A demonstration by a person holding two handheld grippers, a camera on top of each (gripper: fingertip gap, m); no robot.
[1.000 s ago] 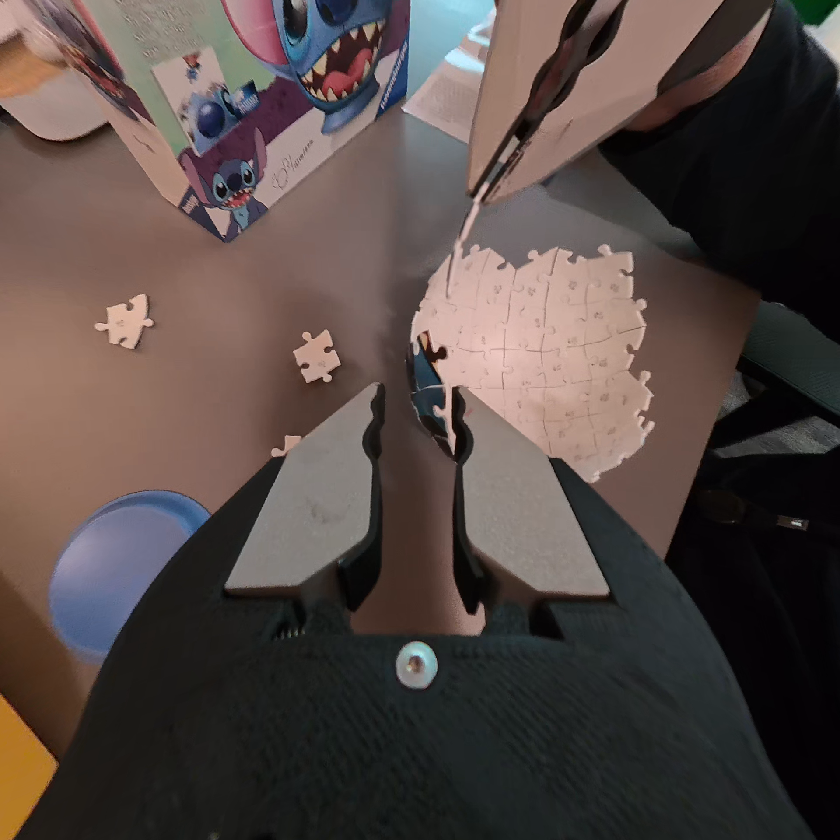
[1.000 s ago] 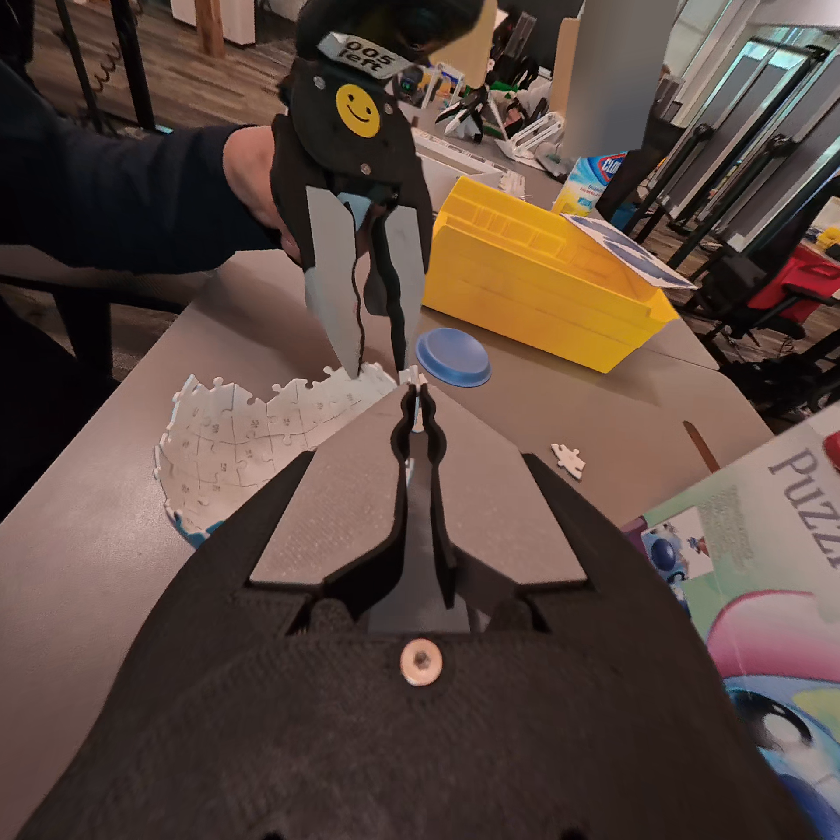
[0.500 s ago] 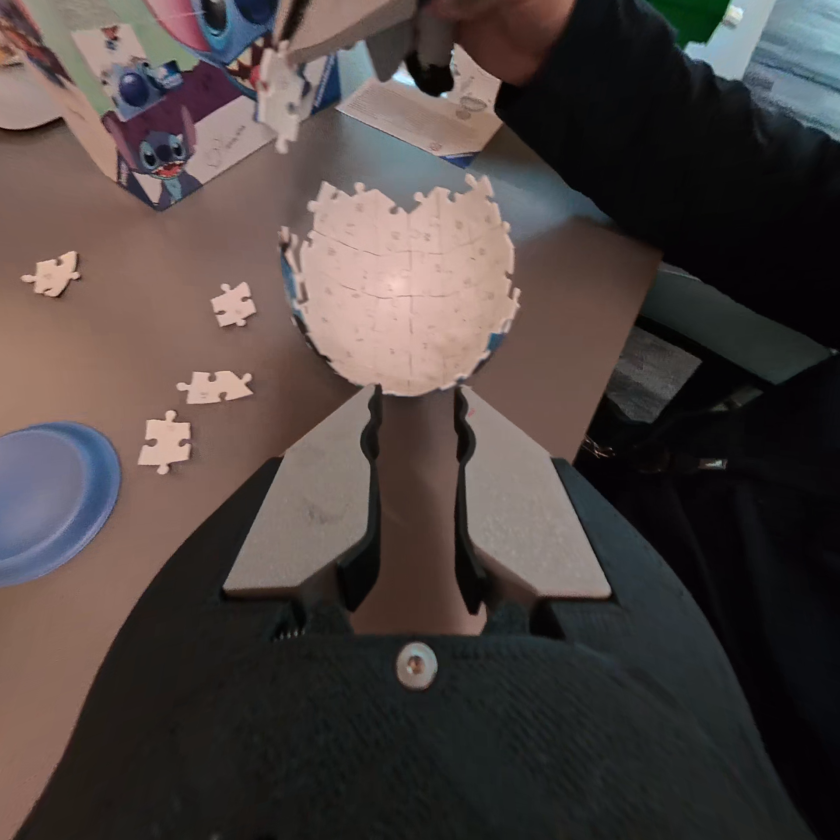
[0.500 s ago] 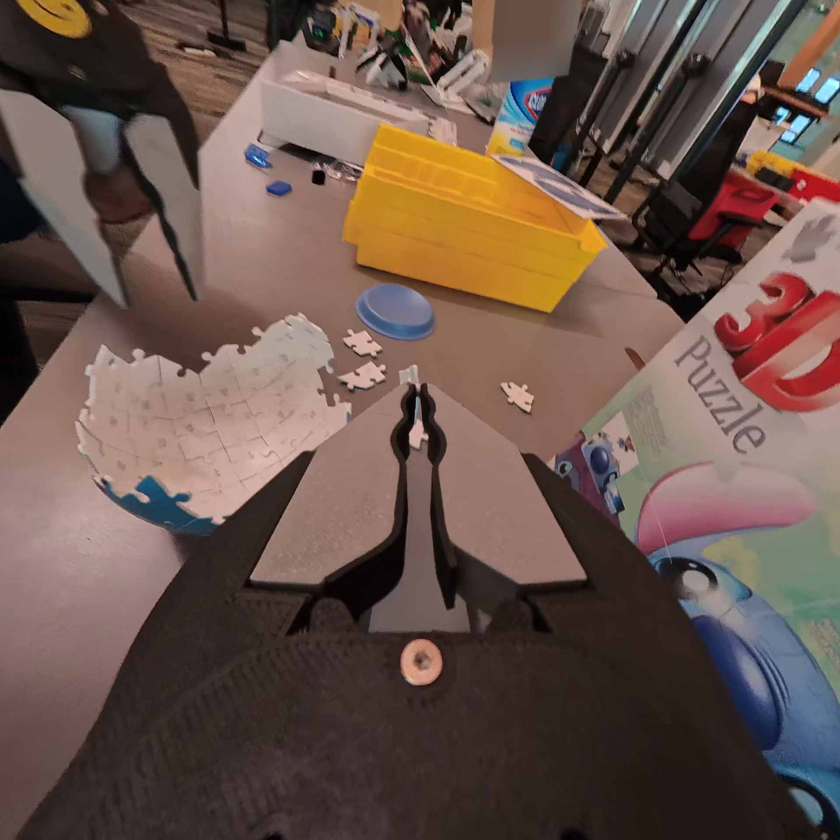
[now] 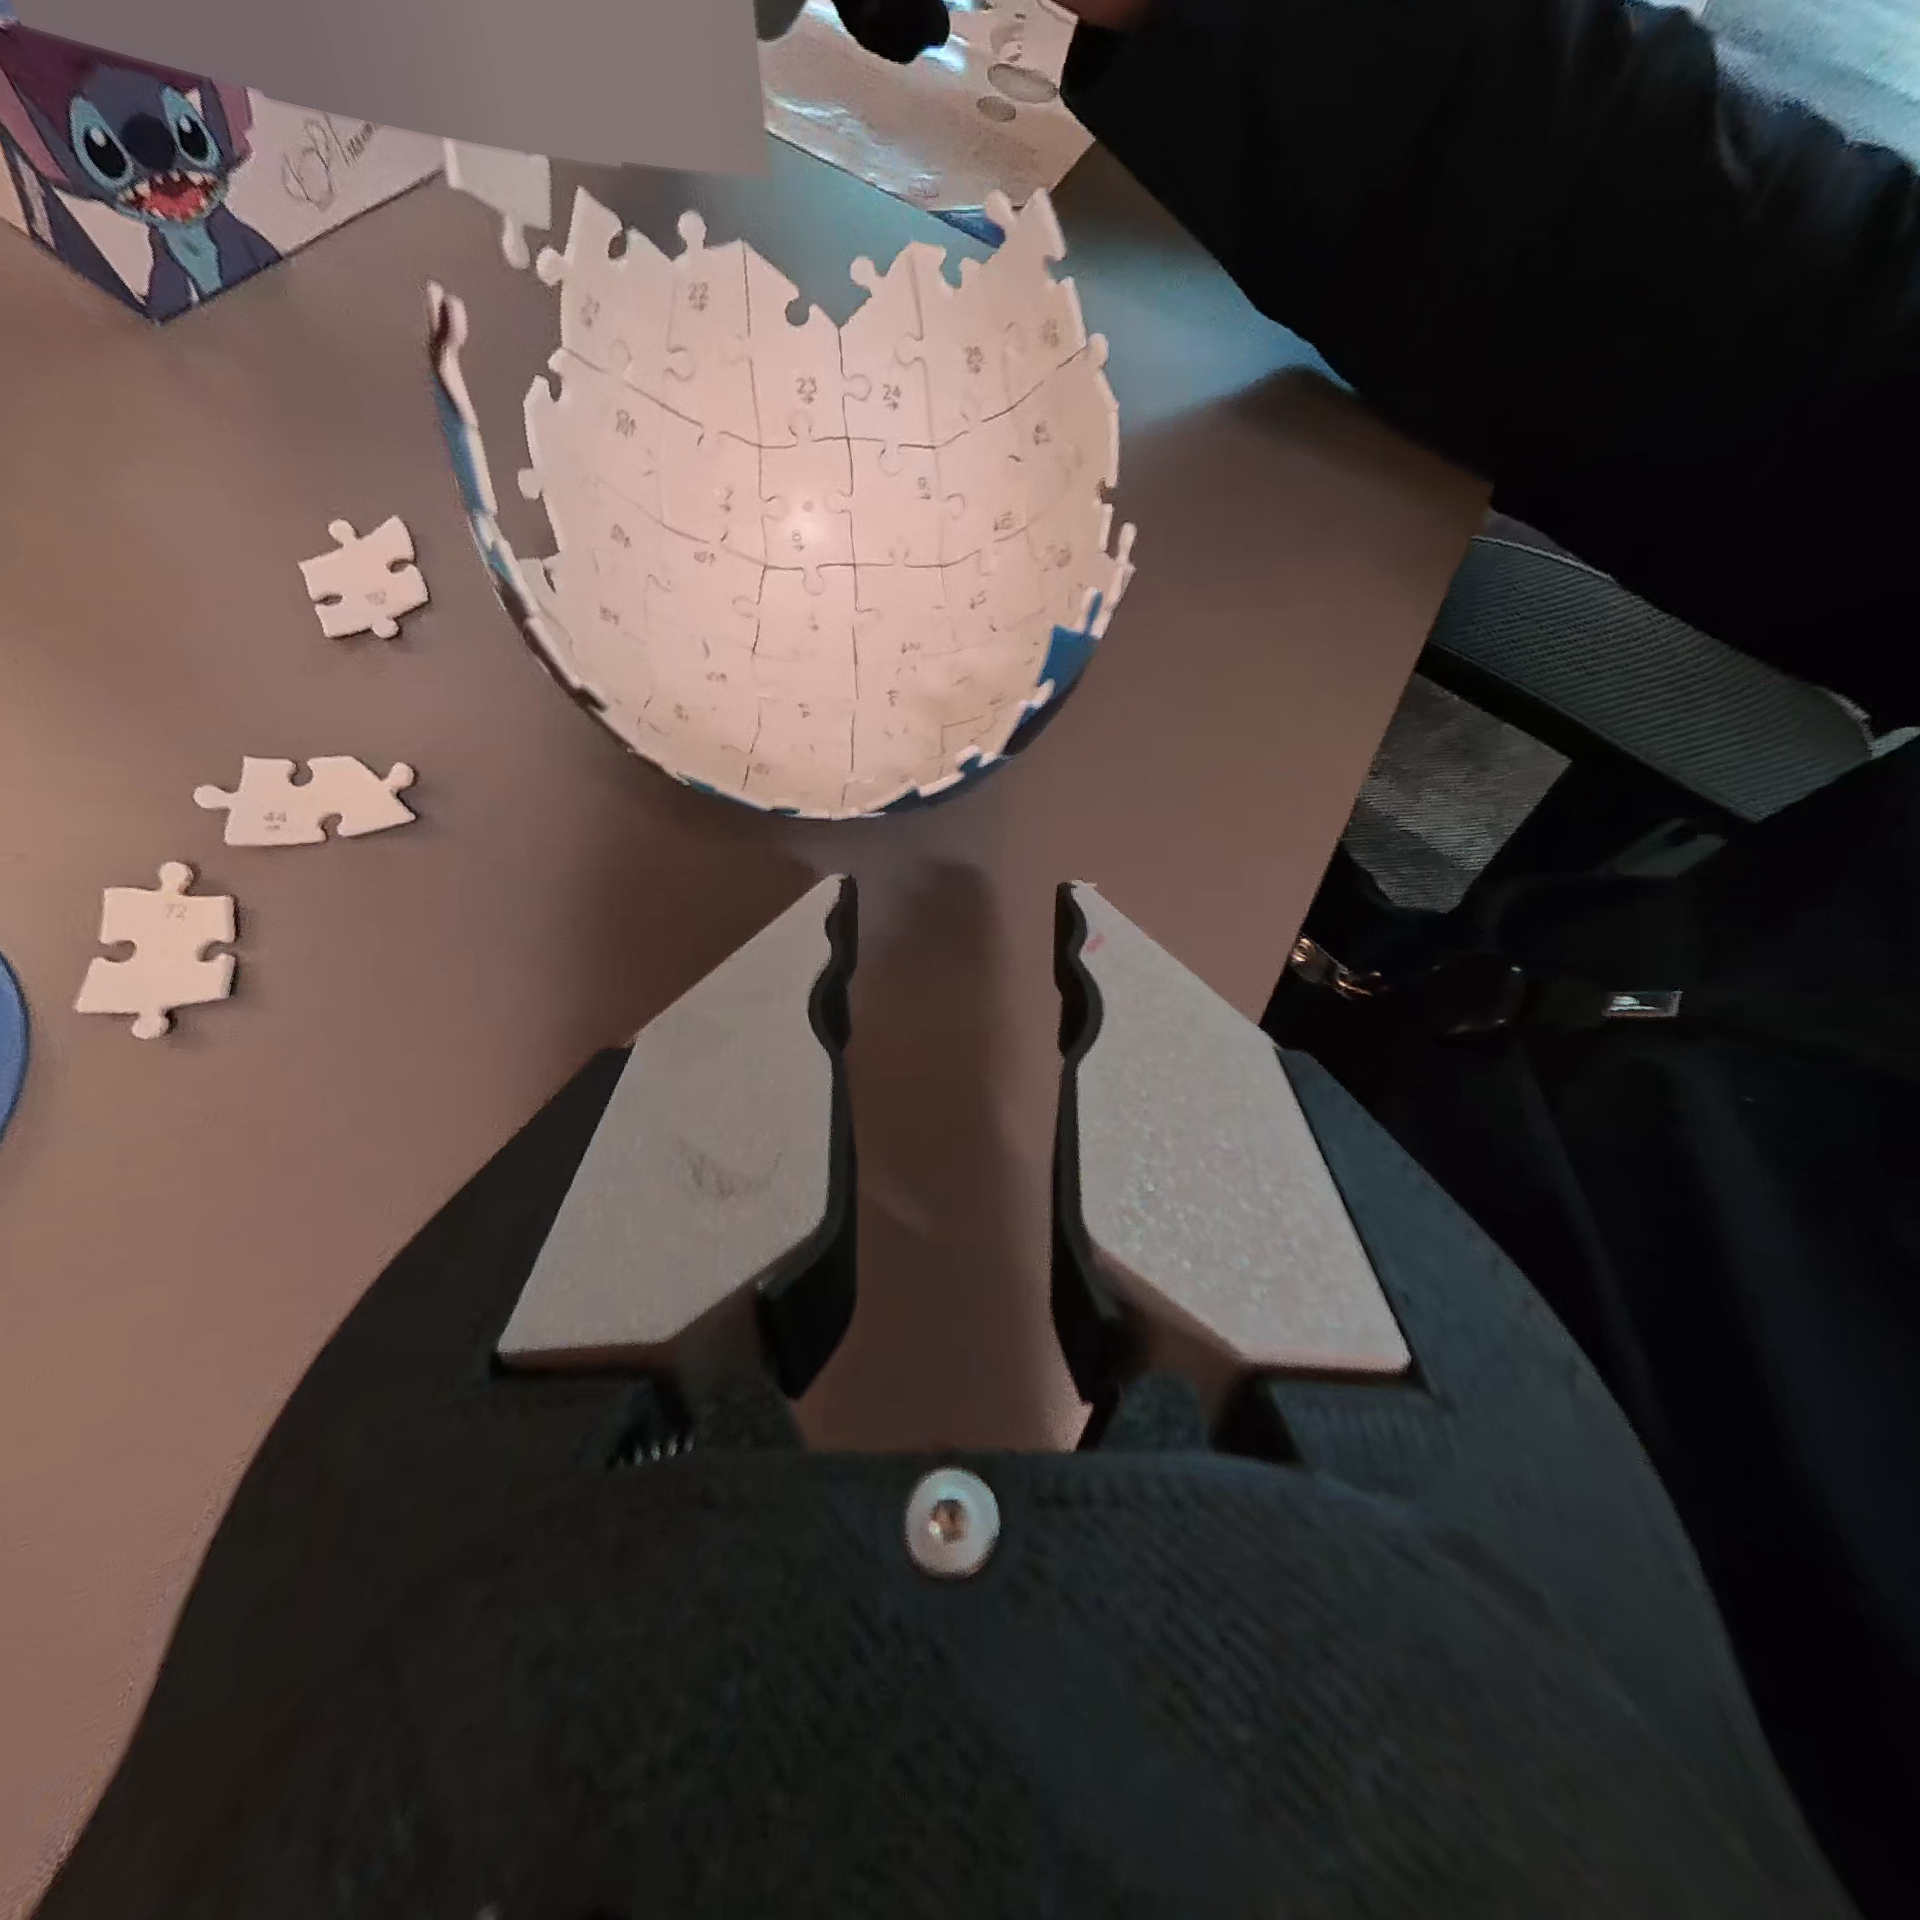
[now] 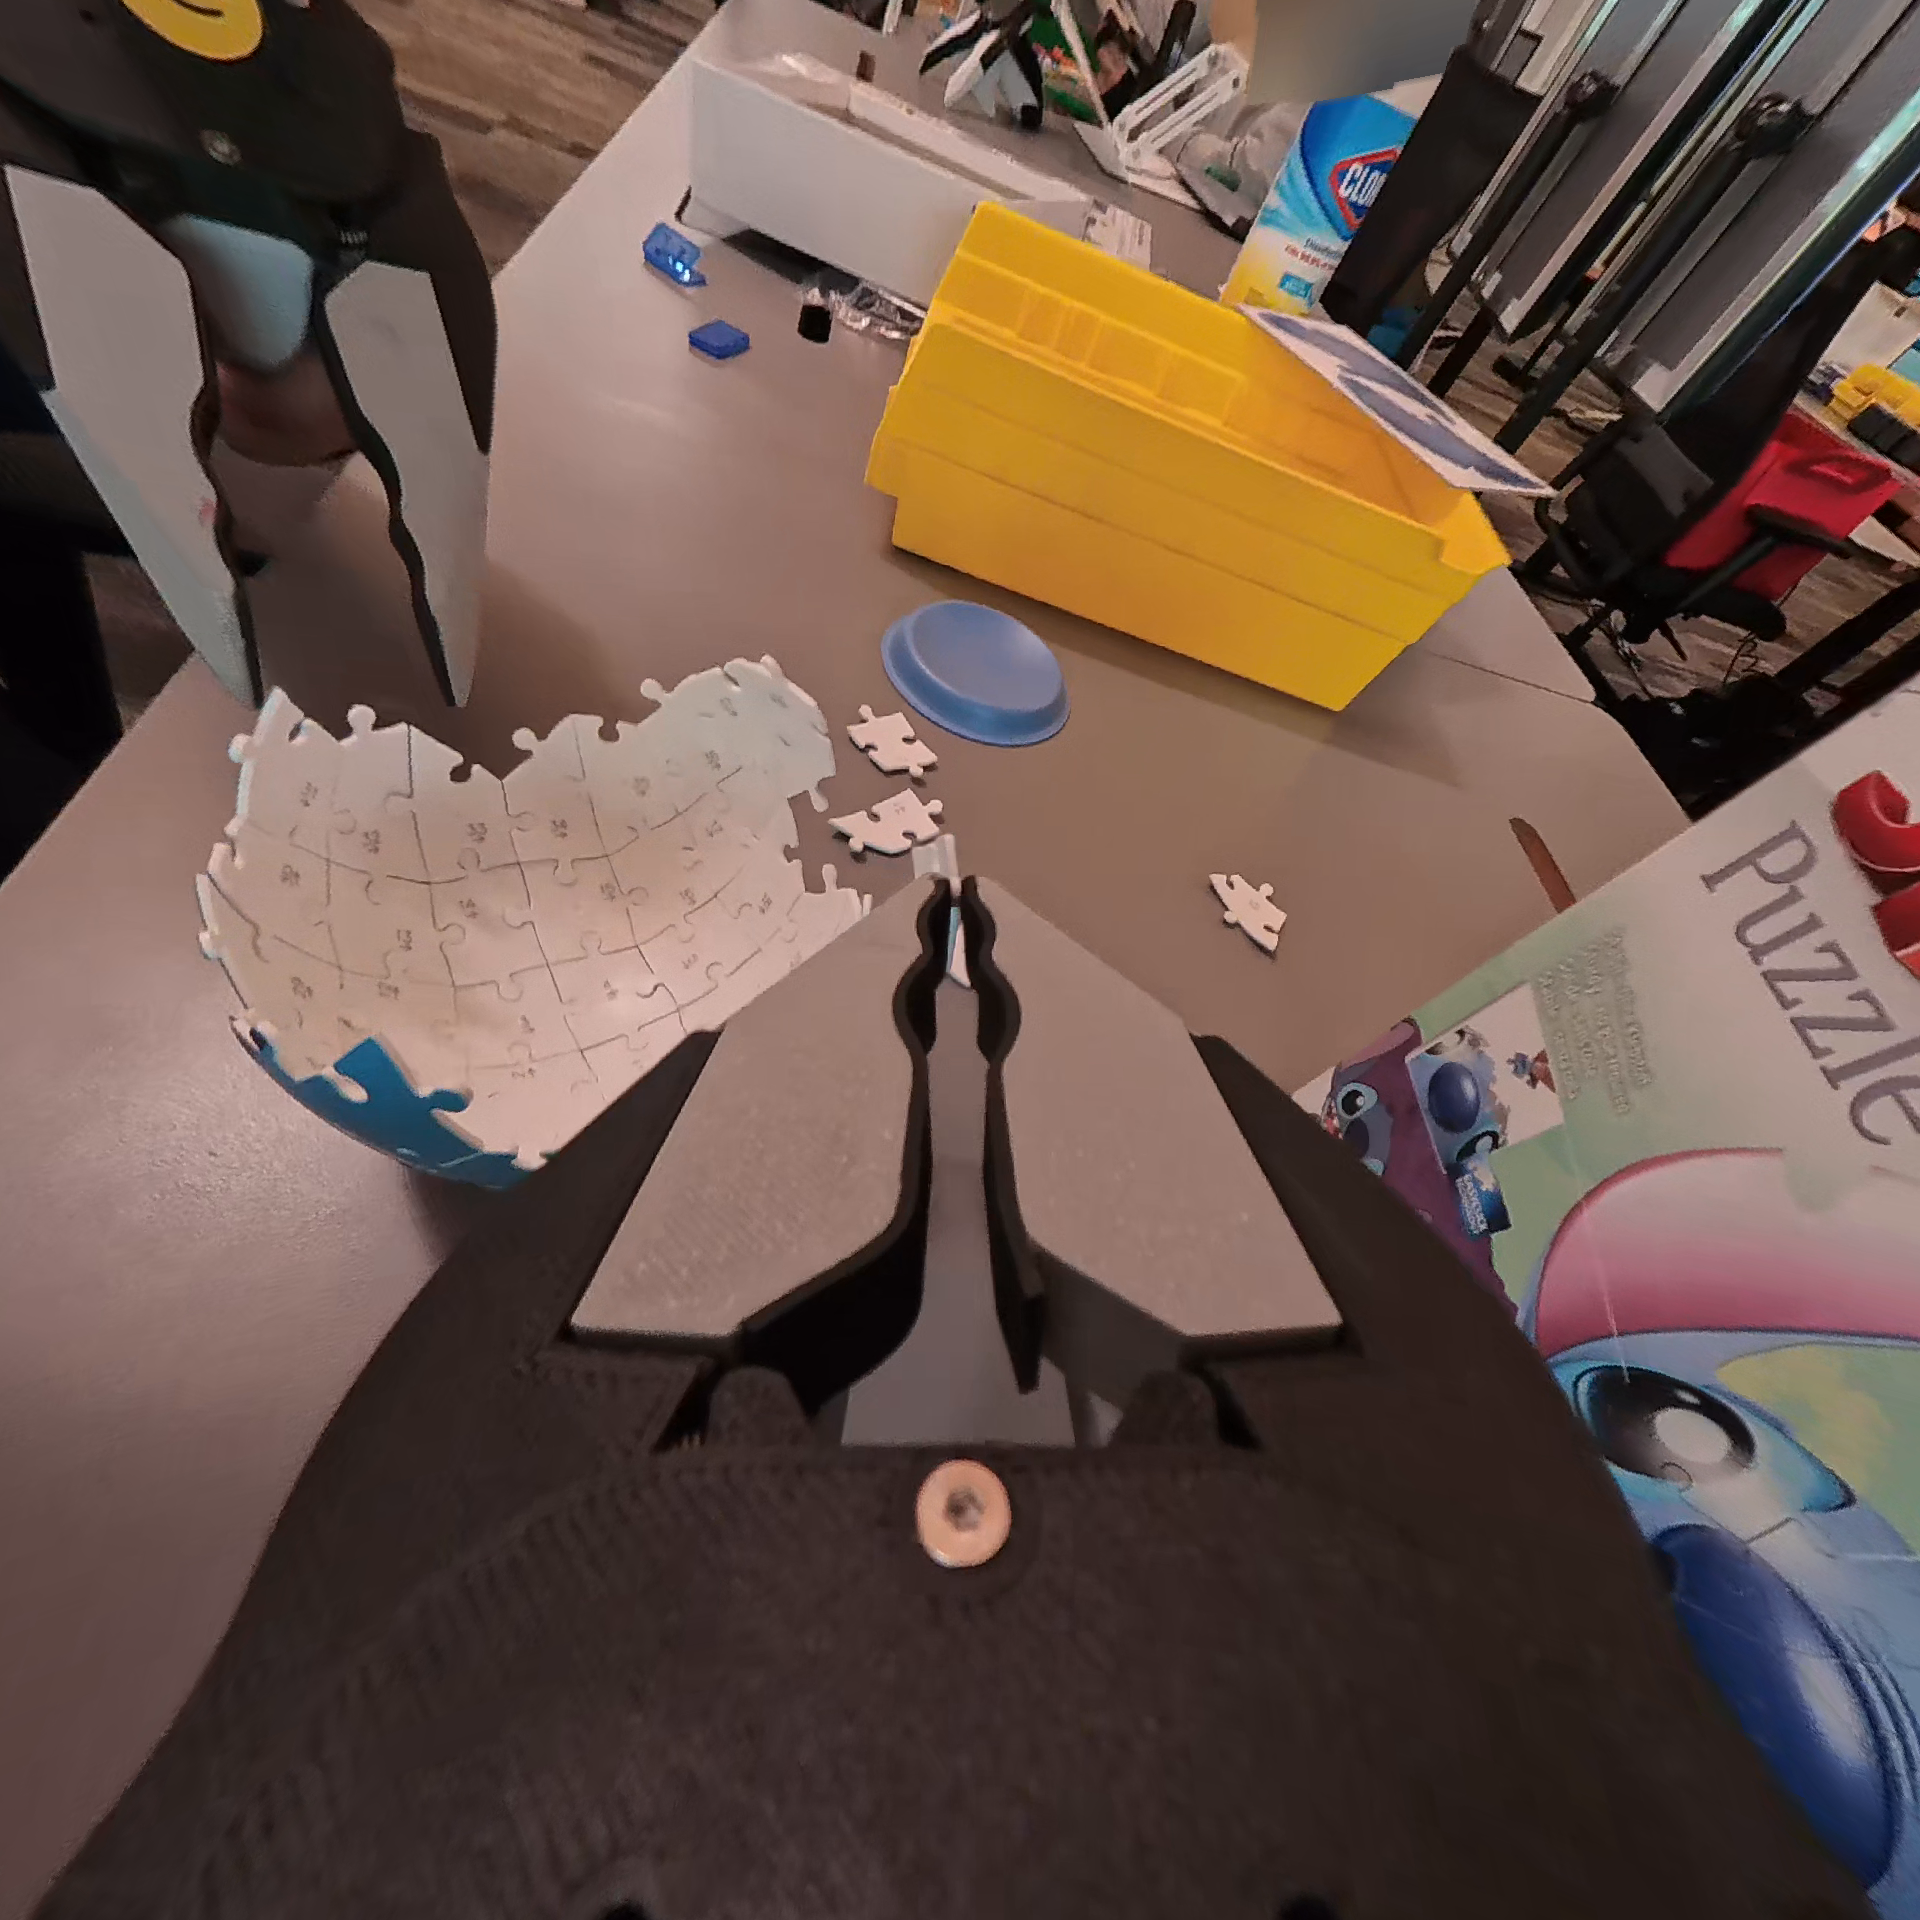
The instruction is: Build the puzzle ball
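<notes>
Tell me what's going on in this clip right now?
A person with two handheld grippers is building a puzzle ball. The right gripper is shut on a puzzle piece beside the half-built shell on the table. The left gripper hangs open and empty near the shell. Loose pieces lie nearby.

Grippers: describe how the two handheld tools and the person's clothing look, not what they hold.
Both grippers share one design: the left gripper and the right gripper each have two flat pale grey fingers tapering to points, lined with wavy black inner pads, on a black textured body with a silver screw. The left gripper also carries a round yellow sticker. The person wears a dark long sleeve.
</notes>
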